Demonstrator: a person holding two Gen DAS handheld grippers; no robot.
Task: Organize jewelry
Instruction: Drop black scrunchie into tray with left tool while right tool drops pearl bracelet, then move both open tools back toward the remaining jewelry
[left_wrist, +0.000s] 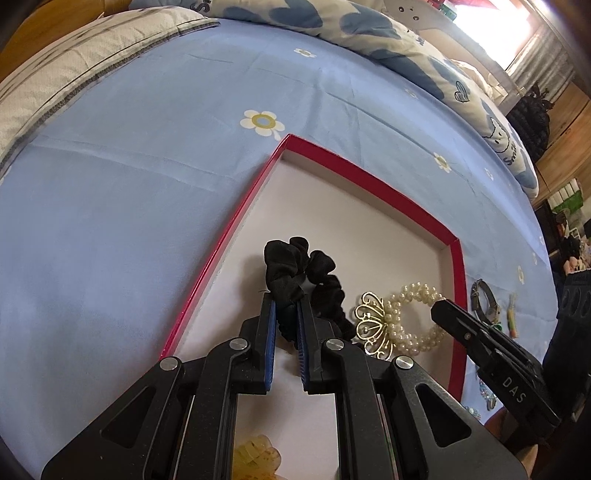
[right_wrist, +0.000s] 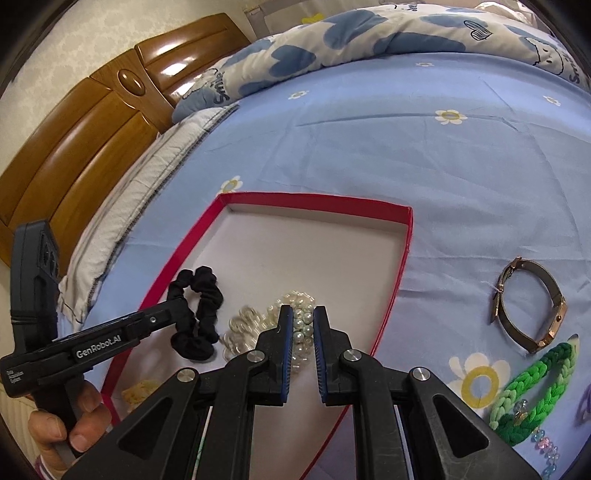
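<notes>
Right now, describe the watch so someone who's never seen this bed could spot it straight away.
Start at the red tray on the blue flowered bedsheet. Just outside the tray's right wall lies the watch, alone on the sheet. It is the only rose-gold metal piece; the green braided band near it is soft elastic.

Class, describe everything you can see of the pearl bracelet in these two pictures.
The pearl bracelet is a loop of several strands of cream, glossy round beads, bearing a thin gold openwork crown-like charm set with small pearls. It sits over the white floor of the red-rimmed tray, near its right wall, just right of the black scrunchie. The right gripper is shut on its beads.
</notes>
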